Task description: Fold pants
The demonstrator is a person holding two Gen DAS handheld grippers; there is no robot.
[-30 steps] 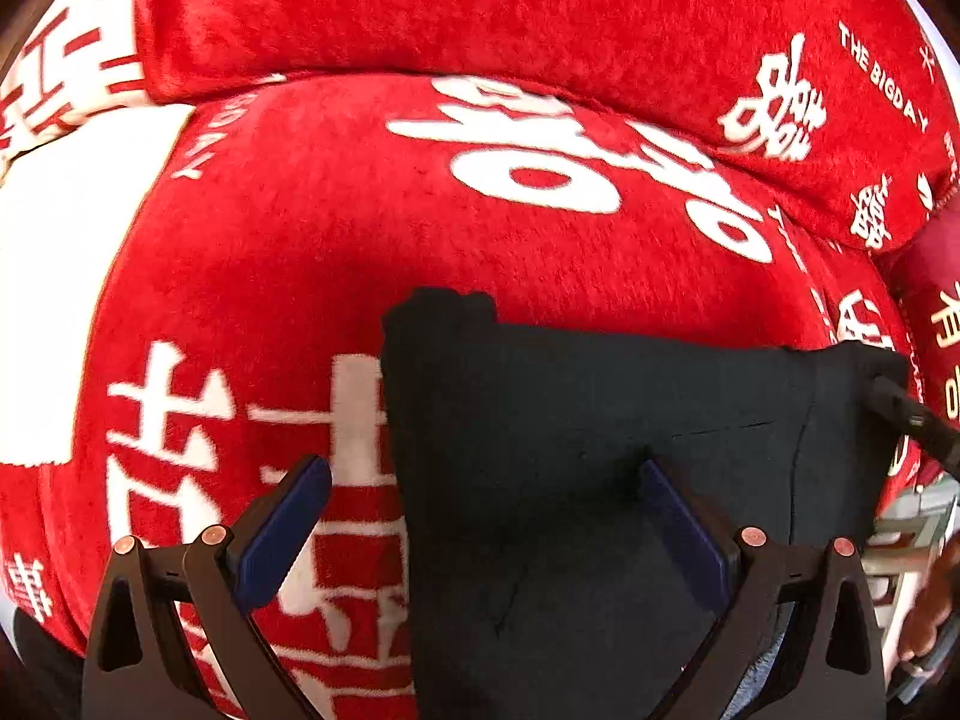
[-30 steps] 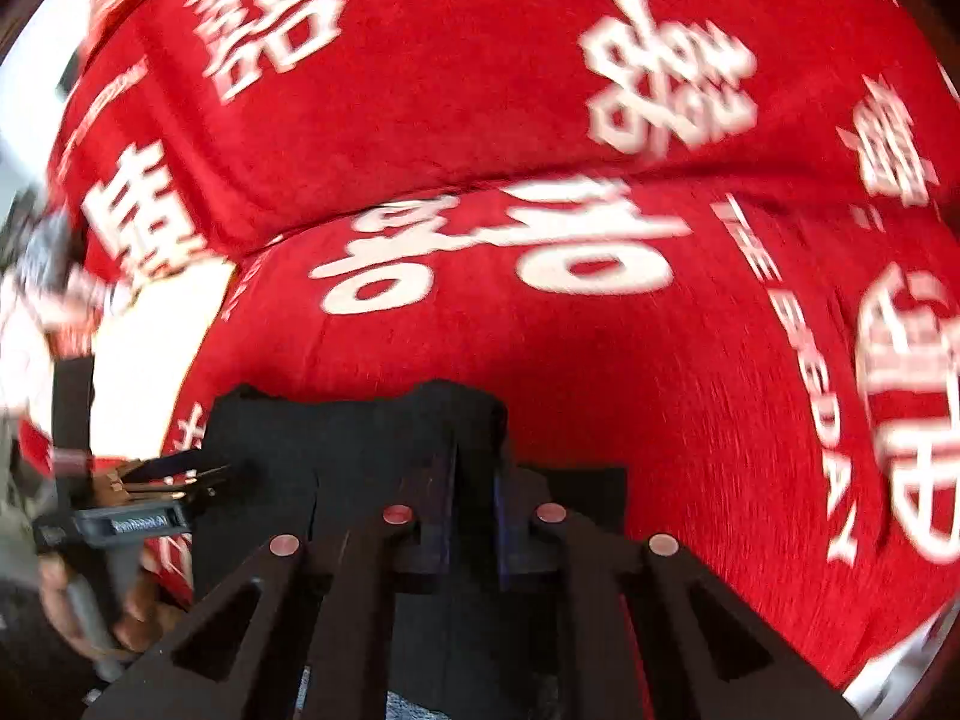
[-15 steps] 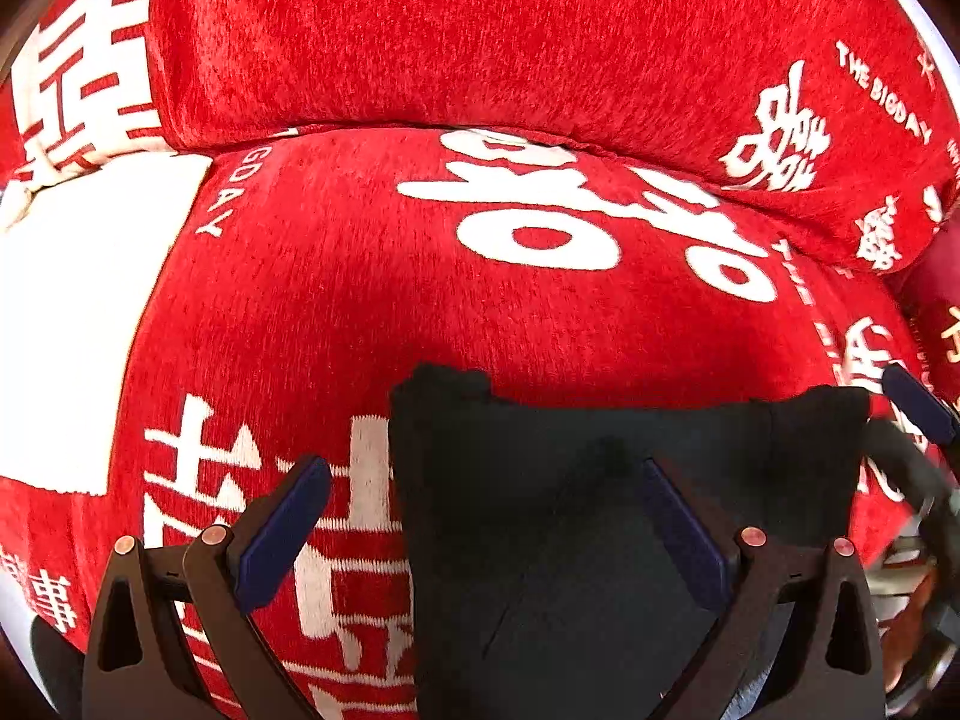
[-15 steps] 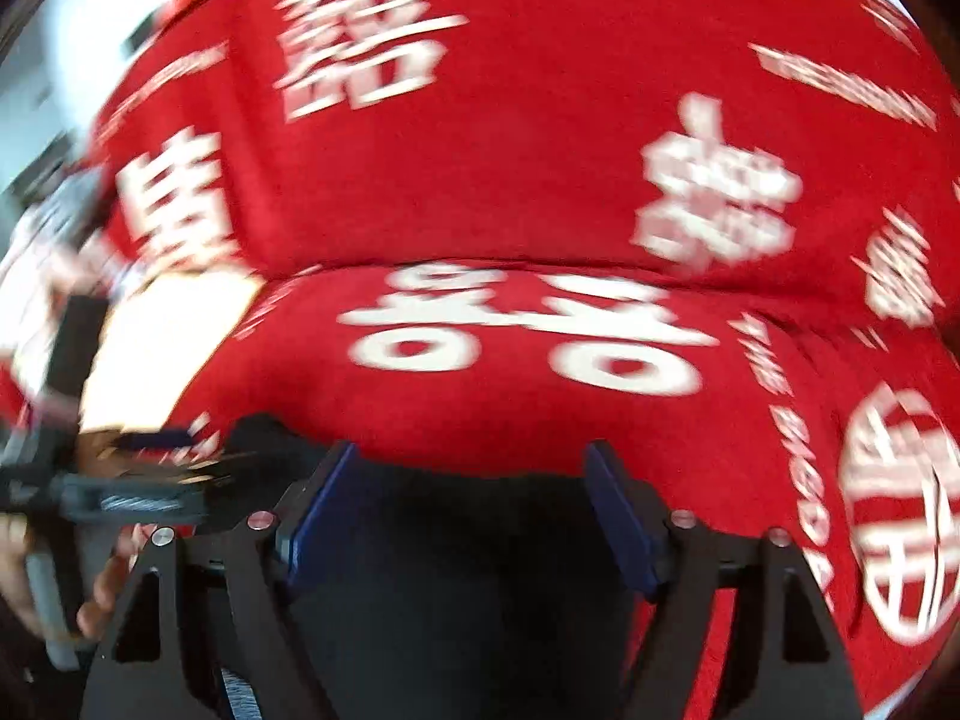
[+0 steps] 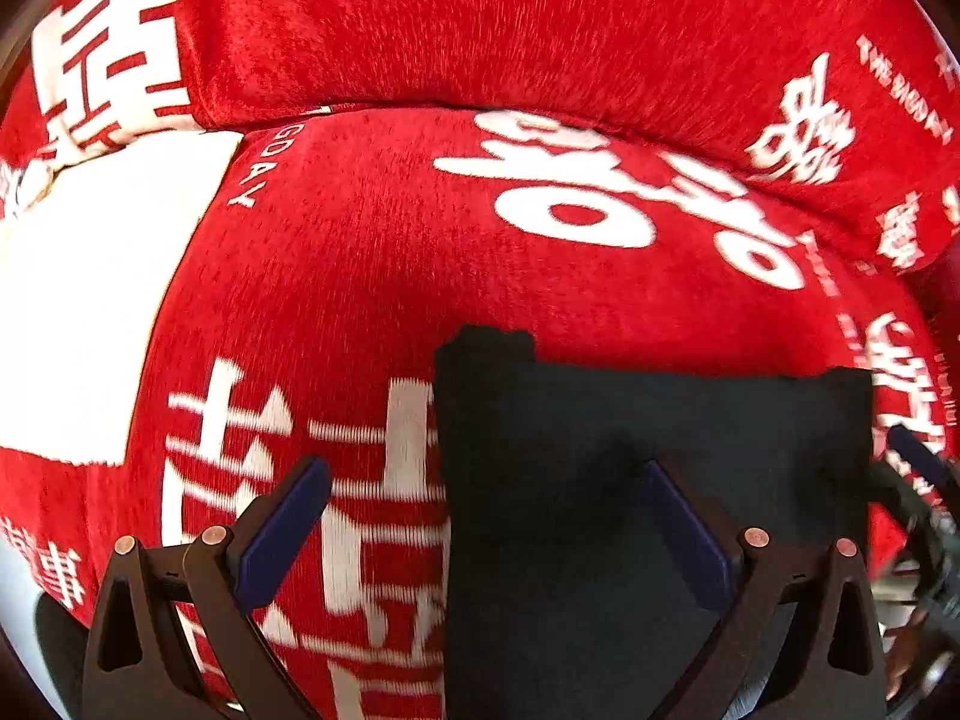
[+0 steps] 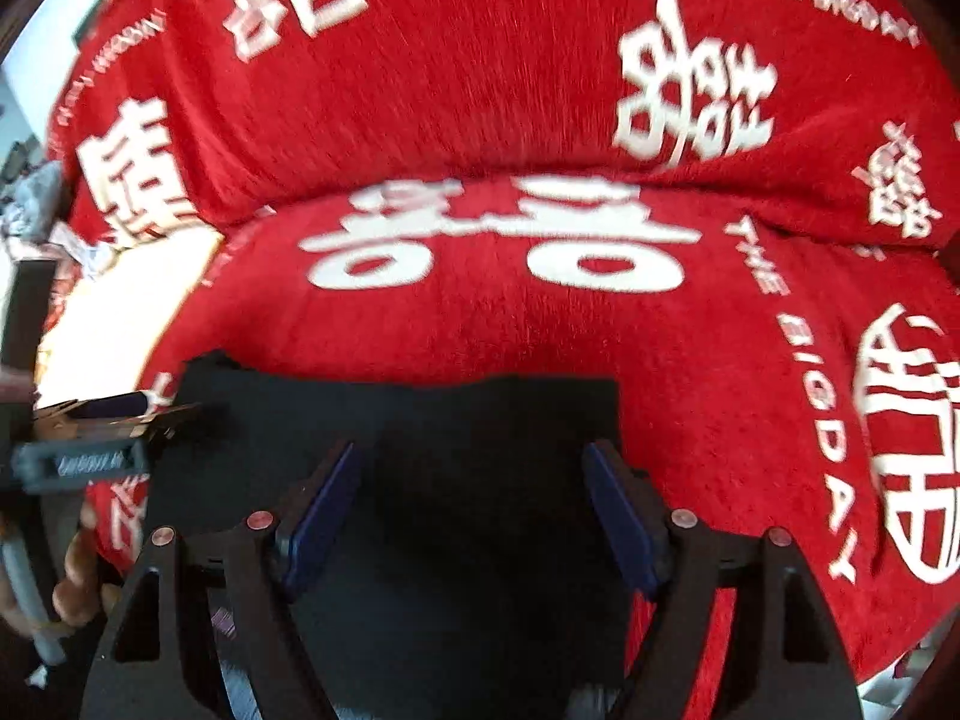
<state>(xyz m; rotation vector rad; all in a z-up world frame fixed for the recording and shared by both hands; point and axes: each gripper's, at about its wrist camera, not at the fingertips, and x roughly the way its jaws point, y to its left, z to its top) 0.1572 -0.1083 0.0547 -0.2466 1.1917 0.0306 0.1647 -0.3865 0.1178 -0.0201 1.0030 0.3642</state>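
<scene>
The black pants [image 5: 630,480] lie folded into a flat rectangle on a red sofa seat; they also show in the right wrist view [image 6: 432,468]. My left gripper [image 5: 486,516] is open and empty, its right finger over the pants and its left finger over the red cover. My right gripper [image 6: 468,498] is open and empty, both fingers above the pants. The left gripper appears at the left edge of the right wrist view [image 6: 108,420]. The right gripper appears at the right edge of the left wrist view [image 5: 918,462].
A red sofa cover with white characters [image 5: 420,252] spans the seat and the backrest [image 5: 510,18]. A white patch [image 5: 90,300] lies at the left of the seat. The seat's front edge is near the bottom right in the right wrist view [image 6: 900,648].
My right gripper was shut on the pants a second ago and has opened, letting them go. Both grippers have drawn back and the pants lie flat.
</scene>
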